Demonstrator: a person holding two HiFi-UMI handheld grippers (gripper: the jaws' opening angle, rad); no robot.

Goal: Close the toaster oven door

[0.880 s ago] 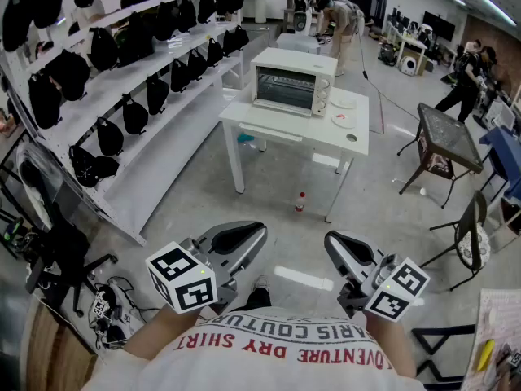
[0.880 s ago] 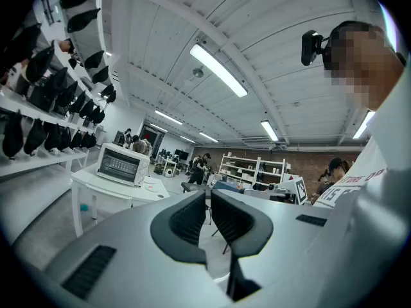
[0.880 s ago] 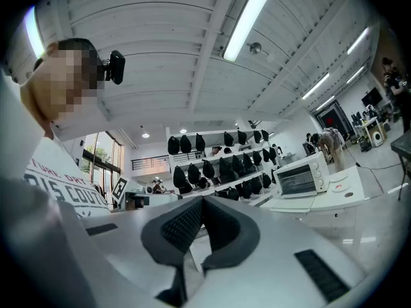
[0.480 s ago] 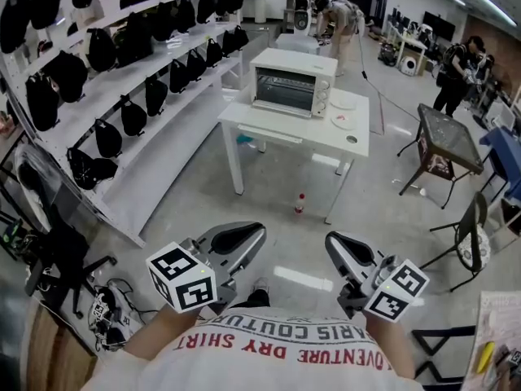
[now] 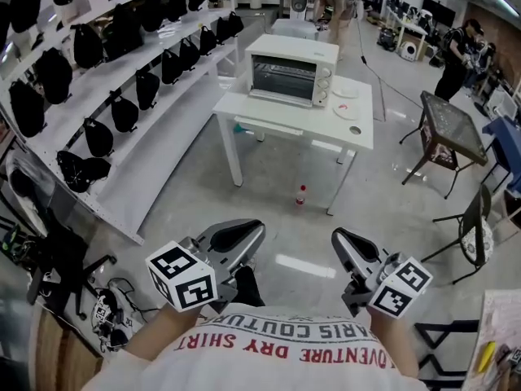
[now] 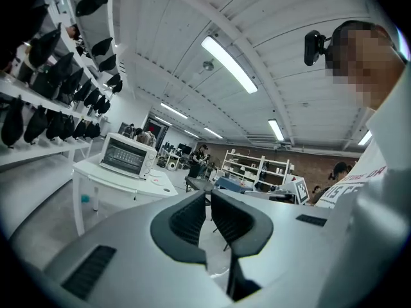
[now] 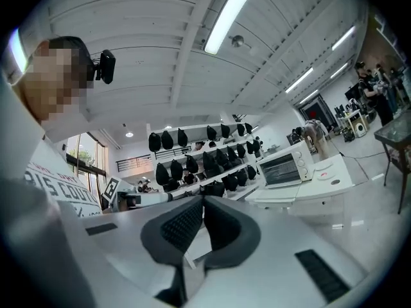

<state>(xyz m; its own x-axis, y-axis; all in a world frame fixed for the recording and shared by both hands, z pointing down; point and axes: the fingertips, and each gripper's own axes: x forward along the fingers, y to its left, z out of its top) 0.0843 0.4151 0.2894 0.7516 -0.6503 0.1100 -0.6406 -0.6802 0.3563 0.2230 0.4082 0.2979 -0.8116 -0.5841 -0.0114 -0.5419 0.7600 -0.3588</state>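
Note:
A white toaster oven stands on a white table far ahead across the floor; its glass door looks upright against the front. It also shows small in the left gripper view and the right gripper view. My left gripper and right gripper are held close to my body, far from the table. Both are shut with nothing between the pads, and both point toward the table.
Two plates lie on the table right of the oven. A small bottle stands on the floor under the table. Shelves of black bags line the left. A dark folding table and a chair stand at the right. People stand at the back.
The view has shifted a little toward the table, and a dark shoe now shows between the grippers. Both grippers stay shut and held as before.

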